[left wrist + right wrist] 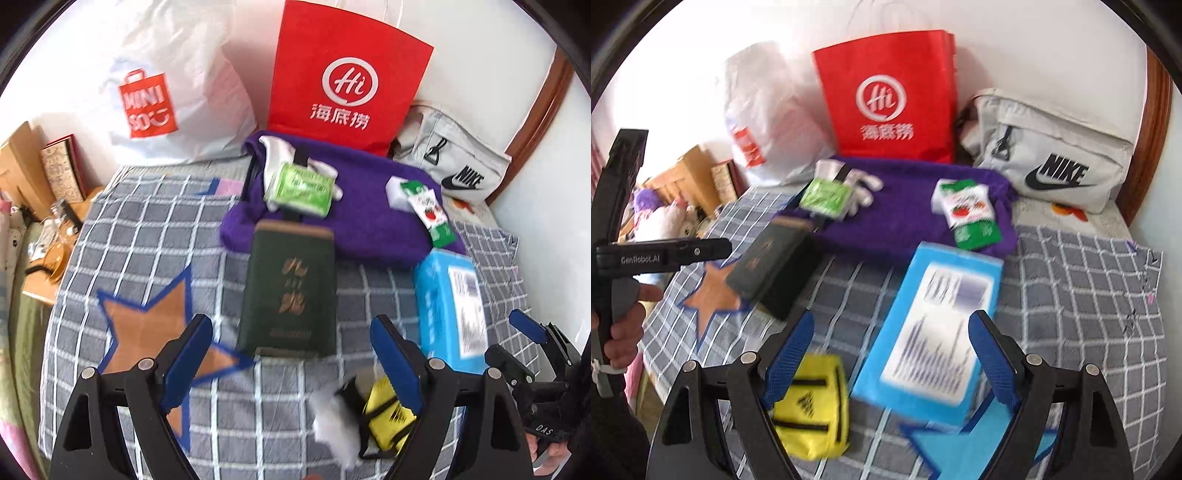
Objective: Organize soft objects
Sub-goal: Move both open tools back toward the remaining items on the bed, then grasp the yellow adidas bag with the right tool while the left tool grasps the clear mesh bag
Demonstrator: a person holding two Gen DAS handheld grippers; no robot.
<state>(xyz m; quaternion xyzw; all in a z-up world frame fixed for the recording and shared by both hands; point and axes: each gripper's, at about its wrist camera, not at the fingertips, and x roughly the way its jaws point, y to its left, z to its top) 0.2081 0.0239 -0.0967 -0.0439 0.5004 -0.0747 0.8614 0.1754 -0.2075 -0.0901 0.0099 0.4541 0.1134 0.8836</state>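
Observation:
On a checked bedspread (147, 229) lies a purple cloth (369, 225). It carries a green packet (301, 190), white gloves (280, 147) and a strawberry-printed packet (430, 210). Nearer me are a dark green box (291, 288), a blue tissue pack (934, 332), a small yellow pouch (812, 402) and a white fluffy wad (336, 424). My left gripper (291, 325) hovers open above the box's near end, holding nothing. My right gripper (892, 321) is open and empty over the blue pack, with the yellow pouch by its left finger.
Against the wall stand a red paper bag (343, 74), a white plastic shopping bag (155, 92) and a grey Nike bag (1052, 162). A wooden nightstand (40, 184) with clutter sits past the bed's left edge. A hand (624, 332) grips the left tool.

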